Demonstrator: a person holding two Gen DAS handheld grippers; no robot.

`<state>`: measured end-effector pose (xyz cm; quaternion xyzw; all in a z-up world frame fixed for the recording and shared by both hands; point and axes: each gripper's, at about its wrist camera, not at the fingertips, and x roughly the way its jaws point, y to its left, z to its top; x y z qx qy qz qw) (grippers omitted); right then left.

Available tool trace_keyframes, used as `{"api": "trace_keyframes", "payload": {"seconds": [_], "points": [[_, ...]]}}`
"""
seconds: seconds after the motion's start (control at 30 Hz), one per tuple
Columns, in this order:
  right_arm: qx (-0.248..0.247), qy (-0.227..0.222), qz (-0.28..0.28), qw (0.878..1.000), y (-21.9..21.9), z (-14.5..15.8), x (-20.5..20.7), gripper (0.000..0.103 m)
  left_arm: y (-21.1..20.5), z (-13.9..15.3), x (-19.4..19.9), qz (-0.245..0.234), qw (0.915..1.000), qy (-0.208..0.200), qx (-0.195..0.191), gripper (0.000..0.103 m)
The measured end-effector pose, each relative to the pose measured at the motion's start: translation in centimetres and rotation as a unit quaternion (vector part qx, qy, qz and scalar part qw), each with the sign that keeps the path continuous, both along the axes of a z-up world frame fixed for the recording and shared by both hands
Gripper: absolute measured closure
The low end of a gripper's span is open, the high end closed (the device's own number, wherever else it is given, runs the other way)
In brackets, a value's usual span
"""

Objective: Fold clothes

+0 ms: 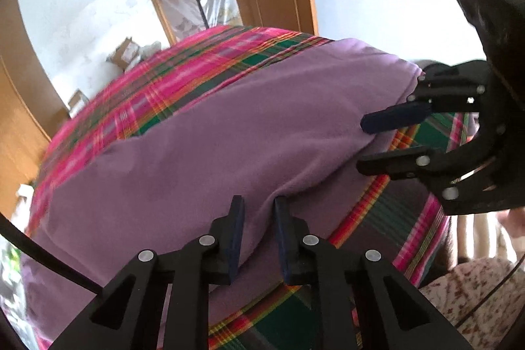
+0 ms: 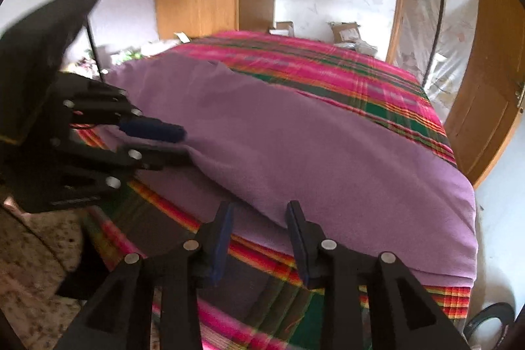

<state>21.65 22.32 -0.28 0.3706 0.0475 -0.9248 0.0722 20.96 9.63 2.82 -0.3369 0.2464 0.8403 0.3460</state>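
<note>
We see a bed under a pink and green plaid cover (image 2: 328,64), and across its near edge lies the purple garment (image 2: 295,136), spread nearly flat. Our left gripper (image 1: 259,212) has its jaws partly parted around a raised fold at the garment's near hem. Our right gripper (image 2: 259,215) stands wide open at that hem, holding nothing.

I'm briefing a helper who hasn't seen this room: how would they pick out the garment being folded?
Find the bed with the bright pink-and-green plaid cover. The purple cloth lies spread across its near side, by both grippers. It is the only plain, unpatterned fabric on the bed.
</note>
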Motion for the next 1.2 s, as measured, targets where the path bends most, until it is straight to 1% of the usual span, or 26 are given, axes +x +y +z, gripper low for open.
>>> {"api": "trace_keyframes", "payload": {"seconds": [0.03,0.07,0.1,0.13,0.17,0.2,0.27,0.3,0.33,0.4,0.5,0.63,0.73,0.8,0.93,1.03,1.1,1.2], "points": [[0.004,-0.003,-0.005,1.000,0.1,-0.3,-0.3,0.069,0.0,-0.1,-0.1,0.001,1.0000,-0.005,-0.001,0.084],[-0.003,-0.005,-0.009,1.000,0.2,-0.4,-0.4,0.069,0.2,-0.5,-0.3,0.001,0.9999,-0.012,-0.005,0.084],[-0.015,-0.005,-0.011,1.000,0.5,-0.4,-0.5,0.072,0.3,-0.8,-0.3,0.000,0.9998,-0.015,-0.009,0.084],[-0.022,-0.003,-0.013,1.000,0.6,-0.4,-0.5,0.077,0.3,-0.8,-0.3,0.000,0.9999,-0.013,-0.009,0.084],[-0.026,-0.001,-0.016,1.000,0.7,-0.3,-0.5,0.089,0.2,-0.8,-0.2,0.001,0.9999,-0.012,-0.008,0.084],[-0.027,0.002,-0.018,0.999,0.7,-0.2,-0.5,0.096,0.3,-0.7,-0.2,-0.001,0.9999,-0.013,-0.008,0.084],[-0.027,0.007,-0.019,0.999,0.7,0.0,-0.3,0.100,0.2,-0.7,-0.1,-0.004,0.9999,-0.014,-0.006,0.086],[-0.028,0.008,-0.019,0.999,0.6,0.2,-0.2,0.100,0.1,-0.7,-0.1,-0.006,0.9998,-0.017,-0.003,0.089],[-0.030,0.010,-0.019,0.999,0.6,0.4,0.0,0.100,0.0,-0.6,-0.1,-0.008,0.9997,-0.021,0.004,0.094],[-0.033,0.014,-0.019,0.999,0.8,0.8,0.3,0.101,-0.3,-0.3,0.1,-0.010,0.9996,-0.023,0.014,0.096],[-0.030,0.020,-0.016,0.999,0.6,1.5,0.9,0.101,-0.8,0.5,0.7,-0.015,0.9995,-0.014,0.023,0.097],[-0.025,0.020,-0.011,0.999,0.3,2.1,1.8,0.101,-1.2,1.2,1.3,-0.021,0.9990,-0.019,0.035,0.097],[-0.027,0.014,-0.011,0.999,0.6,1.8,2.0,0.101,-1.0,0.5,1.4,-0.024,0.9990,-0.024,0.029,0.097],[-0.027,0.006,-0.013,1.000,0.5,1.3,1.8,0.101,-0.8,-0.3,1.4,-0.024,0.9989,-0.034,0.020,0.097],[-0.028,-0.008,-0.013,0.999,0.5,0.5,1.4,0.101,-0.9,-0.6,1.5,-0.024,0.9990,-0.035,0.015,0.097],[-0.034,-0.025,-0.010,0.999,0.7,0.1,1.3,0.100,-0.8,-0.9,1.4,-0.024,0.9990,-0.038,0.006,0.095],[-0.036,-0.039,-0.005,0.999,0.8,0.1,1.3,0.099,-1.0,-0.8,1.0,-0.020,0.9987,-0.046,0.011,0.094],[-0.041,-0.042,-0.001,0.998,0.8,0.6,1.5,0.099,-1.7,-0.4,0.6,-0.020,0.9976,-0.063,0.017,0.094]]}}
